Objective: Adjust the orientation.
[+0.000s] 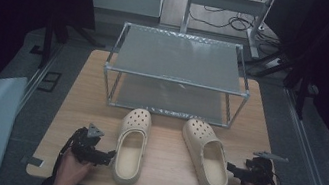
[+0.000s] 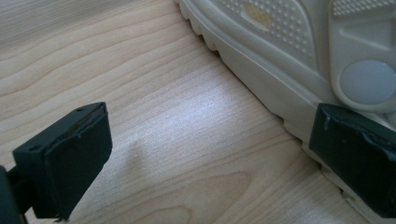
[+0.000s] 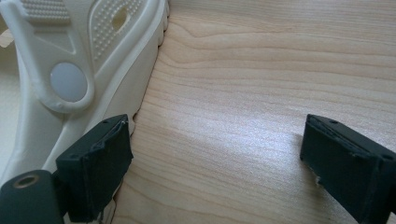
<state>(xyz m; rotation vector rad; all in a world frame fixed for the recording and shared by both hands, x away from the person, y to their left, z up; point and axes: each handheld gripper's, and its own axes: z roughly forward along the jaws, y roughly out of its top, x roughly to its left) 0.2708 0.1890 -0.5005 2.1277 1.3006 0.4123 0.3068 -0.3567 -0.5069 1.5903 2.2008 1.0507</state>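
Nothing moved yet. Left tool (image 1: 109,155) released, just beside left clog (image 1: 132,145) on tabletop (image 1: 164,171). Right clog (image 1: 206,155) also on tabletop; right tool (image 1: 231,168) released at its side. Rack (image 1: 176,77) behind, both shelves bare: grasping and placing remain.

High view: fixed above the person's side of the desk (image 1: 159,173), facing forward and down; far enough to take in the whole desk, the wire shelf (image 1: 175,74) at its far side, both pale clogs and dim floor beyond. Left gripper view: rides on the left hand-held gripper (image 2: 210,158), looking along its jaws, very near the wood; the left clog (image 2: 289,60) crosses its upper right. Right gripper view: rides on the right hand-held gripper (image 3: 215,163), equally near, the right clog (image 3: 88,65) at its left. Shared: each gripper view overlaps the high view on one clog's side and adjoining desk; the two gripper views apparently share nothing.
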